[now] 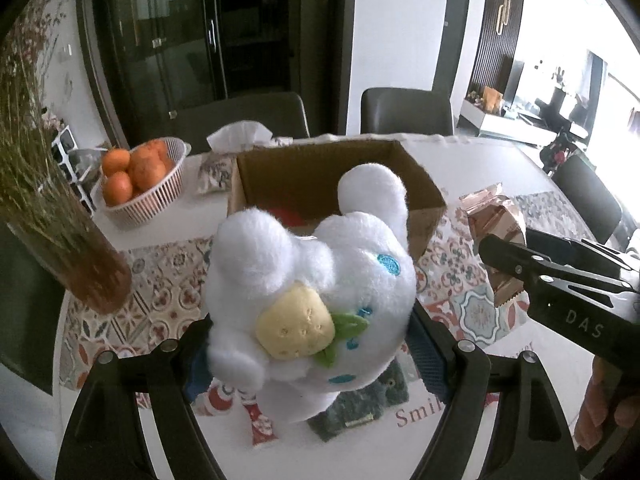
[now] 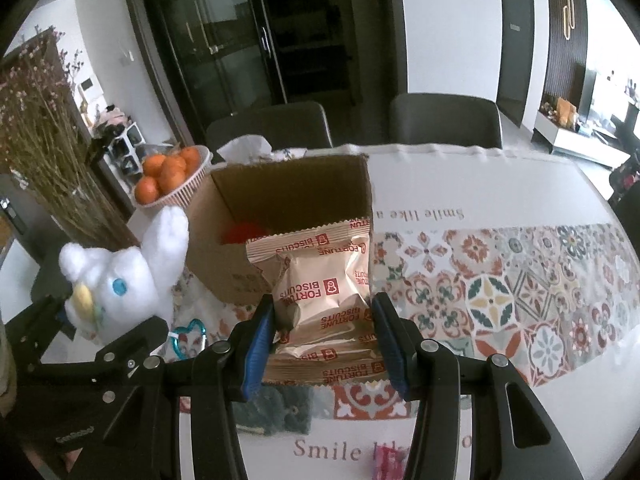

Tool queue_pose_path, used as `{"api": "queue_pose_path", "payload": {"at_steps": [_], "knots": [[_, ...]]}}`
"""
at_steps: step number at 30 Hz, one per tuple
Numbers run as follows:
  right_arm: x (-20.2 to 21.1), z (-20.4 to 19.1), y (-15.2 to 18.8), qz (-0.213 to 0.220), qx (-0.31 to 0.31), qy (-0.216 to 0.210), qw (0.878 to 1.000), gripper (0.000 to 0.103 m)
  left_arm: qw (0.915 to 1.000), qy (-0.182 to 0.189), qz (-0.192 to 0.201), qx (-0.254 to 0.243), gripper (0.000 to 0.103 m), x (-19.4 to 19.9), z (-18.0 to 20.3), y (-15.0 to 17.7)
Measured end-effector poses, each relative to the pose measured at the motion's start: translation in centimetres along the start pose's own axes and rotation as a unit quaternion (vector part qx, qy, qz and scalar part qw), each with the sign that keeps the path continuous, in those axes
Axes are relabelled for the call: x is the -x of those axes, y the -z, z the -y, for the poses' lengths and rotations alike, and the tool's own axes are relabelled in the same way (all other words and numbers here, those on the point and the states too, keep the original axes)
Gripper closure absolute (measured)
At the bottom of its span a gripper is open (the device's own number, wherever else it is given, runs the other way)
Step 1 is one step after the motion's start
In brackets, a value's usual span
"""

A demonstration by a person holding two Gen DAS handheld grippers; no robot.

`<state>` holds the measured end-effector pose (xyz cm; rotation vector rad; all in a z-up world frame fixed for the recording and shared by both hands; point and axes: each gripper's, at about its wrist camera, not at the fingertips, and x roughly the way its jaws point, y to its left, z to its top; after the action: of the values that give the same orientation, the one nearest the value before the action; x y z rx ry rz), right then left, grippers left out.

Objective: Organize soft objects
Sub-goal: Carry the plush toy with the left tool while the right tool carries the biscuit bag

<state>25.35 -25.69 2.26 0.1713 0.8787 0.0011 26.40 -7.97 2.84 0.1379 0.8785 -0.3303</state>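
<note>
Two claws are loaded at once, and that is where trouble could start. The left claw [image 1: 310, 344] pinches a fluffy white plush bunny with blue eyes and a yellow strawberry [image 1: 312, 280] low on its body, so most of its bulk hangs forward of the pads; tipping it sharply could let it slide out short of the open brown cardboard box [image 1: 416, 184]. The right claw [image 2: 324, 344] squeezes a glossy pink pack of Fortune Biscuits [image 2: 320, 292], a slick wrapper that may slip or crumple. If both head for the box together, they could collide. Both are held above the patterned surface [image 2: 520, 300], just in front of the box, pointing toward it, left beside right. Something red [image 2: 240, 234] lies inside.
</note>
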Motion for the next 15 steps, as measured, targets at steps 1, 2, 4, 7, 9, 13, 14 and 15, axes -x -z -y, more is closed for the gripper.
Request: {"api": "queue_pose_path", "payload": {"at_steps": [1,2,4,7,9,13,14,15], "knots": [[0.0,-0.1,-0.4,0.003,0.002,-0.001,1.0,0.053,1.0,-0.001,0.002,-0.001,0.022,0.0,-0.1,-0.3],[0.0,-0.2,-0.7,0.004,0.003,-0.001,1.0,0.053,1.0,-0.003,0.004,-0.002,0.022,0.0,-0.2,-0.6],[0.0,-0.4,-1.3,0.006,0.006,-0.002,1.0,0.053,1.0,-0.005,0.007,-0.003,0.022,0.1,-0.4,-1.4],[-0.3,-0.5,-2.2,0.008,0.009,-0.004,1.0,0.053,0.9999,-0.009,0.013,-0.007,0.022,0.2,-0.6,-2.3],[-0.5,-0.6,-2.9,0.01,0.011,-0.004,1.0,0.053,0.9997,-0.013,0.018,-0.011,0.022,0.1,-0.7,-3.0],[-0.9,-0.9,-4.4,0.013,0.015,-0.008,1.0,0.053,0.9992,-0.022,0.028,-0.019,0.022,-0.1,-1.0,-4.5],[-1.1,-0.9,-4.7,0.013,0.015,-0.008,1.0,0.053,0.9991,-0.022,0.03,-0.021,0.022,-0.3,-1.0,-4.9],[-1.2,-0.9,-5.0,0.013,0.016,-0.008,1.0,0.053,0.9991,-0.023,0.03,-0.022,0.022,-0.5,-1.2,-5.2]]}}
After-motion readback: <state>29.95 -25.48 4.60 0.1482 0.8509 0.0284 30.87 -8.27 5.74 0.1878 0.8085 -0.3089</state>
